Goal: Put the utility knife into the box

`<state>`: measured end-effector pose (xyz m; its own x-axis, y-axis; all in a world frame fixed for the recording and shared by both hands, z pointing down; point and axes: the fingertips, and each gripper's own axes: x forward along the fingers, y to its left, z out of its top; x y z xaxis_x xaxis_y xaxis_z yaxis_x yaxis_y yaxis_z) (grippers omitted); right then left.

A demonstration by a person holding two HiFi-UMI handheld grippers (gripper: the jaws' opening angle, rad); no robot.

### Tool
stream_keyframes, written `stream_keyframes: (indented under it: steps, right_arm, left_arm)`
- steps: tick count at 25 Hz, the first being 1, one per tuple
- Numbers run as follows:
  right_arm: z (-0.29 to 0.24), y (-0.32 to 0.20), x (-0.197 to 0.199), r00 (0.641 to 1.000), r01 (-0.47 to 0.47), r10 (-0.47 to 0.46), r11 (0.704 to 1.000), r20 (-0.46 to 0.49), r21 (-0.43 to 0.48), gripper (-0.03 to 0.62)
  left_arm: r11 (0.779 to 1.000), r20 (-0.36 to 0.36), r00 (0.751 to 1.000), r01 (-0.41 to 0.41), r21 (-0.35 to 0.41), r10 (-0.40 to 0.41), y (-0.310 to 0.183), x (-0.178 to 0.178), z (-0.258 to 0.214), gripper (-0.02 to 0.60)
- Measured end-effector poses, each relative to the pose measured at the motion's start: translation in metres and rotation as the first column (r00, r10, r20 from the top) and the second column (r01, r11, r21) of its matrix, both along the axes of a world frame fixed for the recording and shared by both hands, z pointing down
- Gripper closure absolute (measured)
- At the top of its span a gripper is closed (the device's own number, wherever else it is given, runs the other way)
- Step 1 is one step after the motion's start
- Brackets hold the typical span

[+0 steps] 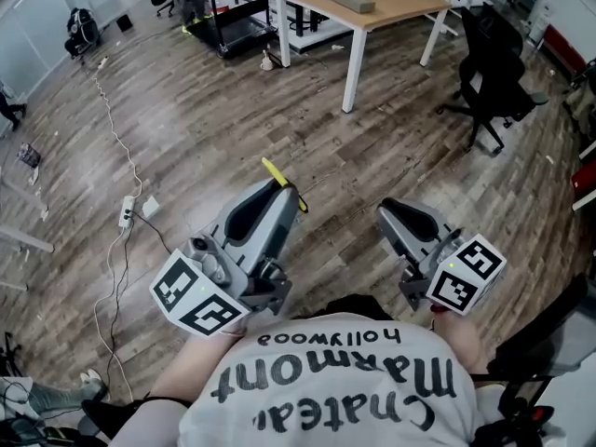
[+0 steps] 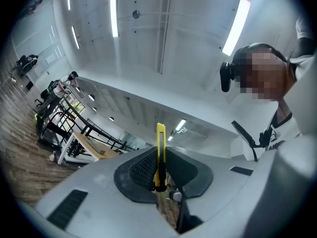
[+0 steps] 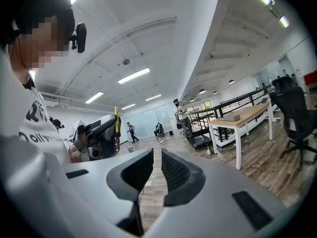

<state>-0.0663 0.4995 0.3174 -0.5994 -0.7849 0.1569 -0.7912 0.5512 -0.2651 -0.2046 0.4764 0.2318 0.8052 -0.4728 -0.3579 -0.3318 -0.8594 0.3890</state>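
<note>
Head view: the left gripper, at 7 o'clock, grips a slim yellow utility knife that pokes out toward 12. The right gripper sits at 5 o'clock.

Left gripper view: the jaws are clamped on the knife's black end, and its yellow body stands upright.

Right gripper view: the jaws are barely apart with nothing between them. The knife shows at 9 o'clock.

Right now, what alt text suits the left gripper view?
The left gripper is shut on a yellow utility knife, which sticks up past the jaws toward a ceiling with strip lights. The person shows at upper right, a wooden table at left.
</note>
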Motion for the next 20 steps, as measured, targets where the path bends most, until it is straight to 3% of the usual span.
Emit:
stream_keyframes:
  steps: [5, 10, 20]
  right_arm:
    - [0.001, -0.001, 0.003, 1.000, 0.010, -0.010, 1.000, -0.021, 0.000, 0.540]
    - [0.002, -0.022, 0.000, 0.998, 0.048, -0.048, 0.999, -0.032, 0.023, 0.540]
    - [0.007, -0.114, 0.014, 0.991, 0.132, -0.130, 0.991, -0.041, 0.036, 0.540]
  left_arm:
    - [1.000, 0.012, 1.000, -0.015, 0.014, 0.015, 0.002, 0.007, 0.000, 0.529]
    - [0.999, 0.014, 1.000, 0.028, 0.033, -0.028, -0.011, 0.000, 0.001, 0.530]
    - [0.996, 0.015, 0.996, 0.091, 0.026, -0.091, -0.095, 0.018, 0.010, 0.530]
